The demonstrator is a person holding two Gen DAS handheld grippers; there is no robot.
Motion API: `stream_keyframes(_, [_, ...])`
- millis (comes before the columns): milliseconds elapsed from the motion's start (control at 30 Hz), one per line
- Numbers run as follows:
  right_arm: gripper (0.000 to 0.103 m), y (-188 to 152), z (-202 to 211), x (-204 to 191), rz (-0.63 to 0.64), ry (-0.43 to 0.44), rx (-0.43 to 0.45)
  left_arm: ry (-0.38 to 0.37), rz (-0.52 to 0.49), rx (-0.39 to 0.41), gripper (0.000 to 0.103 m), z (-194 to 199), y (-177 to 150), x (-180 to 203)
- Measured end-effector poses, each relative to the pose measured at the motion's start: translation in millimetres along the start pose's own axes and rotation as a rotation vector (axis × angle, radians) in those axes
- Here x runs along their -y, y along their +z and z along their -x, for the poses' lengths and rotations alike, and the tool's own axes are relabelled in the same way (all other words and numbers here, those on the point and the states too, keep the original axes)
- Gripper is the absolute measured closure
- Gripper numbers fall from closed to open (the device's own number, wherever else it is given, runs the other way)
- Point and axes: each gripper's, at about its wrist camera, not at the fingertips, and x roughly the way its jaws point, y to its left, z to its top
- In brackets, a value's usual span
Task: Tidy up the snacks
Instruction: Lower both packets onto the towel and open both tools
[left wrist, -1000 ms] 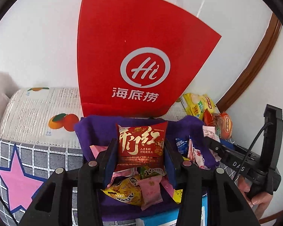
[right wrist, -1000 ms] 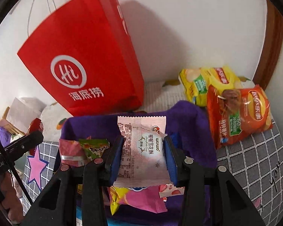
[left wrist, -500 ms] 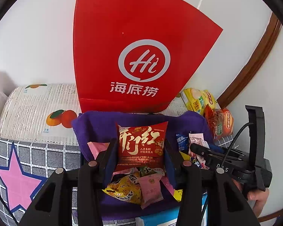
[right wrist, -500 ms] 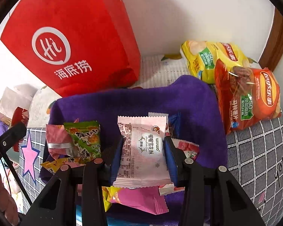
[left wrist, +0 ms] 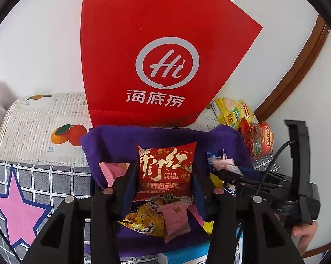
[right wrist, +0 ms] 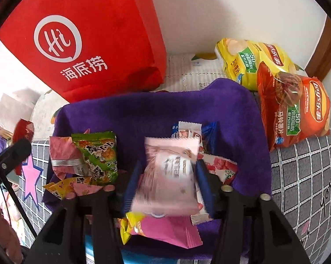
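The left tongs (left wrist: pixel 164 173) were clamped on a red snack packet (left wrist: pixel 165 171), held upright above the purple cloth (left wrist: pixel 112 140) where the loose snacks lay. The right tongs (right wrist: pixel 168 176) pinched a pale pink packet (right wrist: pixel 169 173) by its two side edges; it looked blurred, so how firmly it sat I could not tell. Behind the cloth, on the far side, stood the red paper bag (left wrist: pixel 156 50) — probably where the packets belong. Both packets seemed light, puffy and slick-skinned, likely to slide or crush under hard pressure; holding across the flat sealed side edges, as here, looked safest. To the right of the cloth lay the yellow chip bag (right wrist: pixel 251 61) and orange chip bag (right wrist: pixel 297 110) — bulkier, fragile inside, best taken by a crimped end.
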Motion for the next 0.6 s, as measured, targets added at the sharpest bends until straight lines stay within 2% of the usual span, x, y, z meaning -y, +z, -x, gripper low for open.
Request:
stream_keyframes(100, [0.039,0.1,9.1,1.9,-0.011,0.001,0.027,0.008,0.002,-0.008,0.059,-2.3,-0.3,0.2])
stream_keyframes(333, [0.039,0.7,33.2,10.3,-0.039,0.006,0.085,0.026,0.009,-0.054,0.059,-14.6,-2.6,1.3])
stream_keyframes(600, [0.039,1.5,46.0,15.9,-0.055,0.006,0.114,0.039,-0.010,-0.104,0.059,-28.1,-7.2,6.3])
